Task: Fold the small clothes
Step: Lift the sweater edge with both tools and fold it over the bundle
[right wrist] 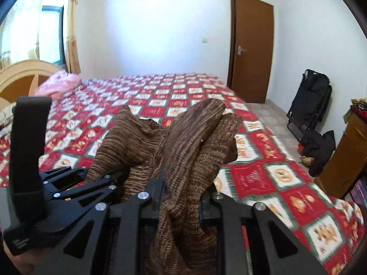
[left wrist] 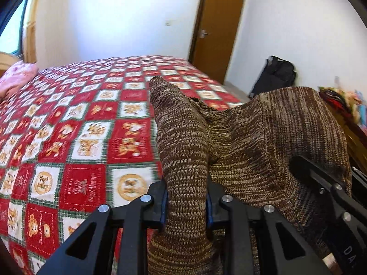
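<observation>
Hanging between both grippers, the brown knit garment (left wrist: 240, 137) is lifted clear above the near edge of the bed (left wrist: 75, 119). The left gripper (left wrist: 185, 206) has its jaws narrow on one bunched fold; the right gripper (right wrist: 181, 197) pinches another. It looks soft, limp and stretchy, fairly light, sagging under its own weight. Hems or shoulder seams seem the surest places to hold.

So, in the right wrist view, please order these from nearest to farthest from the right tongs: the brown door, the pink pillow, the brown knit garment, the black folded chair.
1. Brown knit garment: clamped in the right tongs, just ahead.
2. Pink pillow, far left at the headboard, and black folded chair, right by the wall: too close to call.
3. Brown door: back wall, beyond the bed.
</observation>
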Action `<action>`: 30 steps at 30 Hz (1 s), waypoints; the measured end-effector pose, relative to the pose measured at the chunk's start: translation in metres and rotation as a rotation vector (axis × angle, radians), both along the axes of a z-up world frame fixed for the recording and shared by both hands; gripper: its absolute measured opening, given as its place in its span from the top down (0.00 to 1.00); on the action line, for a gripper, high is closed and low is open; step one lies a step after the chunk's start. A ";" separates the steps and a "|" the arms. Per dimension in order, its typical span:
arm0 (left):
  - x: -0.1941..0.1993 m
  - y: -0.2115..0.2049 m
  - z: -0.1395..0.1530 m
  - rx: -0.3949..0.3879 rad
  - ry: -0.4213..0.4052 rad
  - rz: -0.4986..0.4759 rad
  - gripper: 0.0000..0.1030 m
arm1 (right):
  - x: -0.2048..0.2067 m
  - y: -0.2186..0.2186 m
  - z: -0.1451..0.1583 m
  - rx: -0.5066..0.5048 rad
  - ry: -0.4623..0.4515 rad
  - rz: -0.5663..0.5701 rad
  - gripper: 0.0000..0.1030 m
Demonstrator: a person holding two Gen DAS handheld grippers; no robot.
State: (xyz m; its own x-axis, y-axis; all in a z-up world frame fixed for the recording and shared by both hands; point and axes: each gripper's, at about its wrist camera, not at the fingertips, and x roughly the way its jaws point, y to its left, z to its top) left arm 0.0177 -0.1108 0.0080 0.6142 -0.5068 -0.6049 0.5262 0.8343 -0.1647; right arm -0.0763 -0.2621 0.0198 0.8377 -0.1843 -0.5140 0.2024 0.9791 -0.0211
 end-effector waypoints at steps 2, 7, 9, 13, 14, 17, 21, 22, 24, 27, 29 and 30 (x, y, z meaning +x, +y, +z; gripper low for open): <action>-0.015 -0.010 0.010 -0.003 -0.003 -0.050 0.75 | -0.021 -0.004 0.011 0.000 -0.021 -0.023 0.78; -0.057 -0.050 0.021 0.011 -0.041 -0.170 0.75 | -0.063 -0.026 0.031 0.013 -0.049 -0.096 0.78; -0.067 -0.069 0.018 0.018 -0.031 -0.205 0.75 | -0.072 -0.041 0.031 0.039 -0.049 -0.131 0.78; -0.080 -0.112 0.002 0.050 -0.015 -0.260 0.75 | -0.087 -0.076 0.019 0.065 -0.029 -0.229 0.78; -0.082 -0.122 -0.003 0.061 -0.014 -0.272 0.75 | -0.089 -0.085 0.015 0.072 -0.024 -0.250 0.78; -0.085 -0.154 -0.021 0.106 -0.001 -0.299 0.75 | -0.093 -0.108 -0.001 0.085 0.000 -0.303 0.78; -0.082 -0.173 -0.031 0.132 0.000 -0.299 0.75 | -0.096 -0.138 -0.021 0.128 0.034 -0.358 0.78; -0.080 -0.176 -0.032 0.136 -0.002 -0.297 0.75 | -0.099 -0.142 -0.023 0.134 0.037 -0.364 0.78; -0.082 -0.180 -0.033 0.140 -0.005 -0.293 0.75 | -0.099 -0.150 -0.029 0.154 0.037 -0.370 0.78; -0.083 -0.185 -0.035 0.153 -0.022 -0.292 0.75 | -0.101 -0.156 -0.033 0.163 0.034 -0.372 0.78; -0.083 -0.186 -0.036 0.154 -0.026 -0.289 0.75 | -0.102 -0.157 -0.034 0.158 0.031 -0.372 0.78; -0.084 -0.187 -0.037 0.154 -0.026 -0.288 0.75 | -0.104 -0.155 -0.035 0.158 0.027 -0.371 0.78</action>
